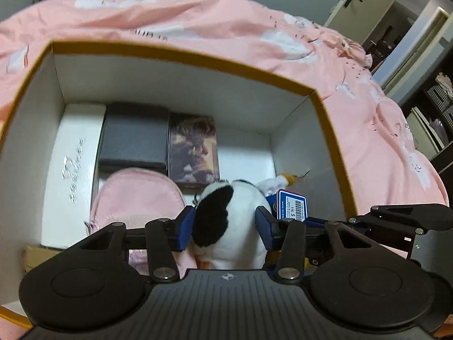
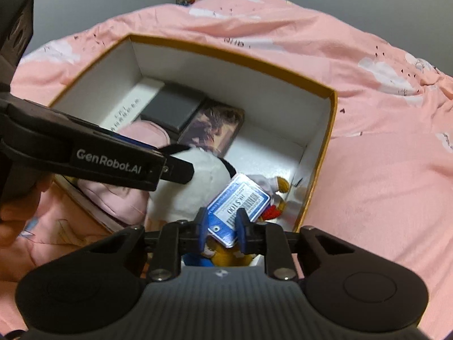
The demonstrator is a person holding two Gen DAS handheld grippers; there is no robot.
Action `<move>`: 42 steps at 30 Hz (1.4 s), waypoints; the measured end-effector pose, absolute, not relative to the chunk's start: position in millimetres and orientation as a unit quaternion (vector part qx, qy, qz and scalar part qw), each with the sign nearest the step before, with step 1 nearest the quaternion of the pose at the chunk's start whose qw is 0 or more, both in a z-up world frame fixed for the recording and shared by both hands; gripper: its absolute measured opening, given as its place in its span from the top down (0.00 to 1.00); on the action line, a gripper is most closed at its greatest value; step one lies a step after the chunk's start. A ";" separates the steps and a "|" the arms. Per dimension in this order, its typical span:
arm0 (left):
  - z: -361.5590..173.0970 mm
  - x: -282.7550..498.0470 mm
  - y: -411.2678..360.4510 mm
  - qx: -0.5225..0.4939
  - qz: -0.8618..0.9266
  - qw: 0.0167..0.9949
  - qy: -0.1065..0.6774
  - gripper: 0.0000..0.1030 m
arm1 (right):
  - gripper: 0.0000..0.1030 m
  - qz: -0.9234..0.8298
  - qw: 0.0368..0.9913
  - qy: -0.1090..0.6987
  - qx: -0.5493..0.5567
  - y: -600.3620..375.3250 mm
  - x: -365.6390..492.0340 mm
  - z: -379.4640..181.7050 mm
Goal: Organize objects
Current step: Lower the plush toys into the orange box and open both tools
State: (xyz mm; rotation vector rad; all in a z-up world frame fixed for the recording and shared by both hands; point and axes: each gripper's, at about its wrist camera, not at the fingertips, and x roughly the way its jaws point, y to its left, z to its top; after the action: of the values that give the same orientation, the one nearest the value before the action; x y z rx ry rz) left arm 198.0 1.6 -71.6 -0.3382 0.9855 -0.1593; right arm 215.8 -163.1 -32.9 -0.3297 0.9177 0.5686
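Observation:
An open box with an orange rim (image 1: 198,59) (image 2: 226,53) and white walls lies on a pink bed. Over its near end, my left gripper (image 1: 226,226) is shut on a black-and-white plush toy (image 1: 243,198) (image 2: 203,164), blue pads pressed into both its sides. One left finger (image 2: 175,170) shows in the right wrist view, lying across the plush. My right gripper (image 2: 222,228) is shut on a blue price tag (image 2: 240,201) (image 1: 291,205). Under the tag sits a small duck-like plush (image 2: 279,184) in the box's near right corner.
Inside the box lie a long white carton (image 1: 70,164), a dark grey case (image 1: 133,138), a picture-printed box (image 1: 195,150) and a pink pouch (image 1: 136,195). The pink bedspread (image 2: 382,155) surrounds the box. A door and shelves (image 1: 430,107) stand on the right. A person's hand (image 2: 11,226) shows at left.

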 end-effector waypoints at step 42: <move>-19.9 94.5 -13.6 -0.111 -0.123 0.907 0.388 0.33 | 0.08 0.232 0.905 0.354 -0.037 -198.3 103.6 -10.5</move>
State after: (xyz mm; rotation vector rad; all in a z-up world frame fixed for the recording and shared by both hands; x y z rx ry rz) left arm 94.5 -13.6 -19.9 -0.2283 0.8008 -0.2533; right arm 103.6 -198.3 -10.5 -0.0767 0.7311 0.4801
